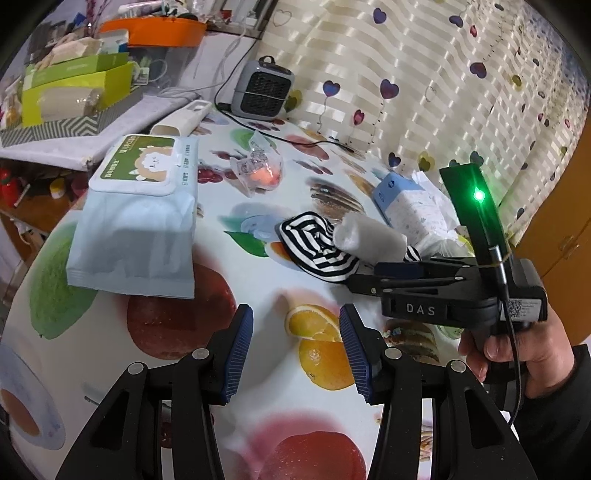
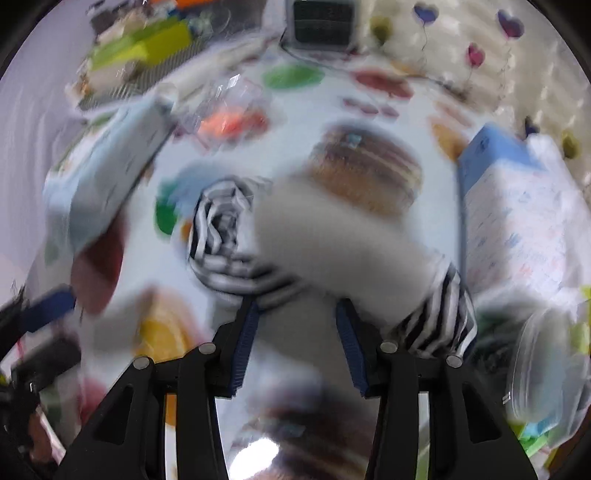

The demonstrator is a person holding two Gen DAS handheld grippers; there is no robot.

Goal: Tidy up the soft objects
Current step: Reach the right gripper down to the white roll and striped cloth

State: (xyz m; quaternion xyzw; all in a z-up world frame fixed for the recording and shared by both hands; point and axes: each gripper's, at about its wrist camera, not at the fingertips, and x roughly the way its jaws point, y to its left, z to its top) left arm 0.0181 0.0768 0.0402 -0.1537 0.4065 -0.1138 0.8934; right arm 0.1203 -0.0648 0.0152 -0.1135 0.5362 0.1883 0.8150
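A small grey heater (image 1: 263, 88) stands at the back of the worktop (image 1: 258, 295), which has a cloth with fruit and cake pictures. A black cord (image 1: 295, 139) runs from it across the cloth. Behind hangs a striped curtain (image 1: 424, 74) with little hearts. An orange bowl (image 1: 155, 31) sits at the far left, near green boxes (image 1: 74, 88) in a zigzag tray (image 1: 55, 129). A white tube-shaped thing (image 1: 183, 118) lies beside them.

Right wrist view wholly smeared by blur; grey sock (image 2: 332, 236) partly covering striped cloth (image 2: 221, 229). Tissue pack (image 1: 410, 206) partly hidden behind right gripper (image 1: 373, 277), fingertips unseen.
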